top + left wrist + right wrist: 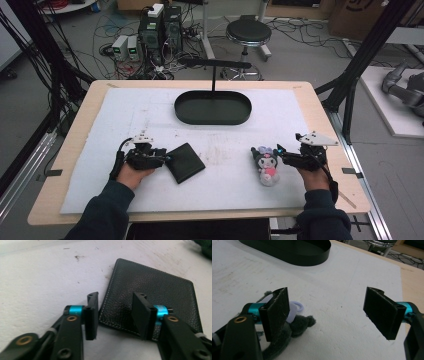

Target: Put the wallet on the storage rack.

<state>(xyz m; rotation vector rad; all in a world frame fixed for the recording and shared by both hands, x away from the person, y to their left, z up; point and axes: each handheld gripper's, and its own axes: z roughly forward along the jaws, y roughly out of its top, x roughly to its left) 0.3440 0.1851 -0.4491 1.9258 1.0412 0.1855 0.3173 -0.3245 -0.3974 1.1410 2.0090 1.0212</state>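
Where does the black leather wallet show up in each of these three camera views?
High view: the wallet lies left of centre on the white mat, just right of the left gripper.
Left gripper view: it sits centre to right, one corner between the open jaws.
Right gripper view: not in it; the plush toy is there instead.
Shared landmark: the white mat under everything; the oval black tray links the high and right gripper views.

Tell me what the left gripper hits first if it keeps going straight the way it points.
The black wallet. The left gripper is open with the wallet's near corner already between its fingers, so it would likely meet the leather almost at once.
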